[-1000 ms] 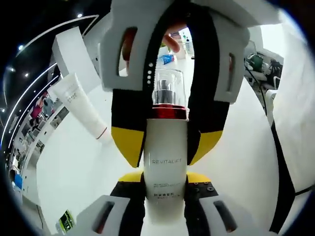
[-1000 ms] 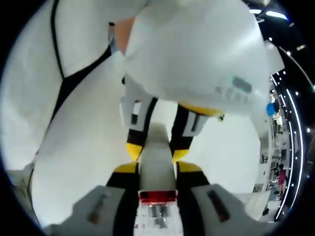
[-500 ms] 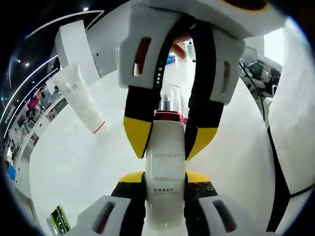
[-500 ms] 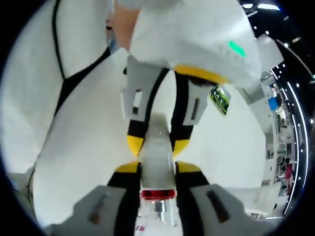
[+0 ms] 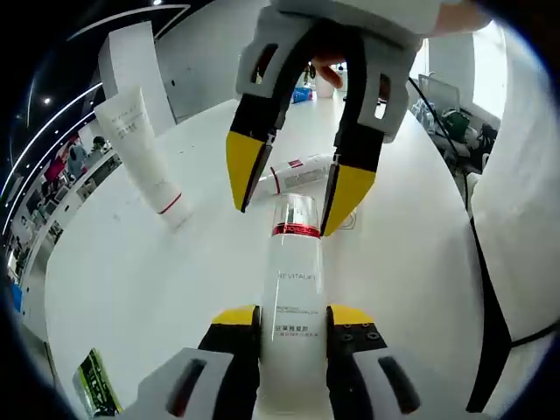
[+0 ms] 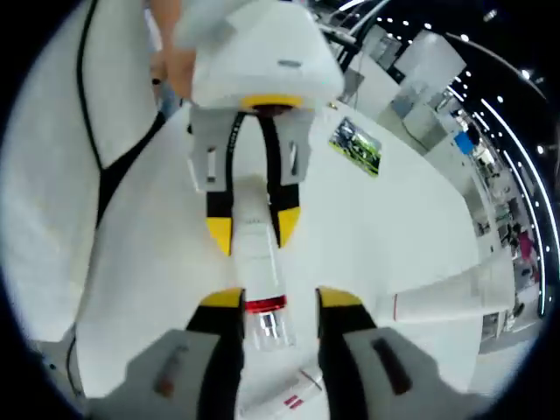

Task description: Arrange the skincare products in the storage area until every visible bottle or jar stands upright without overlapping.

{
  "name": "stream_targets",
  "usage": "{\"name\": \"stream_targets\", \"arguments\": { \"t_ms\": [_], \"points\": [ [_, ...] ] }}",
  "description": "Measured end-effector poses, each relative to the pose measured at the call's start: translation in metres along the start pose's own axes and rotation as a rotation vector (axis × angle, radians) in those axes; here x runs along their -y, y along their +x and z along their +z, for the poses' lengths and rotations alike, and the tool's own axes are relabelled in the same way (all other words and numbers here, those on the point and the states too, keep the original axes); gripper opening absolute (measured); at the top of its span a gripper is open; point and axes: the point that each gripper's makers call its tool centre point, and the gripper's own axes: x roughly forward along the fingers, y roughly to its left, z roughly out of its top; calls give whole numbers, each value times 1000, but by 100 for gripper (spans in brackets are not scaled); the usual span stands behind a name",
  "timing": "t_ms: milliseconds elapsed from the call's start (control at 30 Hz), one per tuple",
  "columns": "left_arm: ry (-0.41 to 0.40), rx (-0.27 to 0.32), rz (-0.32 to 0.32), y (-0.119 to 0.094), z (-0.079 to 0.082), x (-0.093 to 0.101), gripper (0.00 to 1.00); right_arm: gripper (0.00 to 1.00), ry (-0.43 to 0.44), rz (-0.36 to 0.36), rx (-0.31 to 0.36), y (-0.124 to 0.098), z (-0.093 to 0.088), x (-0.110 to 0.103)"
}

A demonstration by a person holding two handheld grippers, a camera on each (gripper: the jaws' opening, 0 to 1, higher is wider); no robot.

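Left gripper point(image 5: 284, 319) clamps Revitalift pump bottle point(image 5: 293, 289); right gripper point(image 5: 293, 188) released. Lying bottle point(image 5: 293, 175) and leaning tube point(image 5: 140, 153) need standing.

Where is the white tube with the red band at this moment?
In the left gripper view, the white tube is on the left, on the white table, left of the Revitalift bottle.

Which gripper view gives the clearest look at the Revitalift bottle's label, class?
The left gripper view: the Revitalift bottle faces it, lettering legible above the left gripper. The right gripper view shows its clear cap end and red band, label unreadable.
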Motion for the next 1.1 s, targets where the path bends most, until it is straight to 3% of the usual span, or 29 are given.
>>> {"name": "stream_targets", "arguments": {
  "t_ms": [267, 367, 467, 567, 600, 733, 800, 933, 1100],
  "points": [
    [-58, 13, 3, -5, 2, -4, 26, 38, 370, -65, 79, -23, -30, -4],
    [-111, 28, 4, -7, 4, -6, 26, 38, 550, -59, 121, -25, -33, -13],
    [-142, 29, 8, -8, 3, -7, 26, 39, 660, -54, 109, -23, -37, -19],
    [-177, 30, 9, -8, 2, -7, 26, 38, 782, -28, 155, -20, -29, -23],
    [-181, 29, 12, -8, 1, -7, 26, 38, 810, -26, 197, -20, -20, -24],
    [-230, 15, 17, -10, -3, -5, 26, 38, 815, -12, 205, -19, -10, -30],
    [-277, 5, 23, -10, -7, -2, 26, 38, 878, 46, 209, -12, -3, -41],
    [-342, -10, 31, -9, -13, 2, 26, 39, 943, 84, 198, -1, -2, -47],
    [-434, -32, -10, -7, -19, 17, 27, 42, 994, 124, 212, 5, 4, -51]
  ]
}}
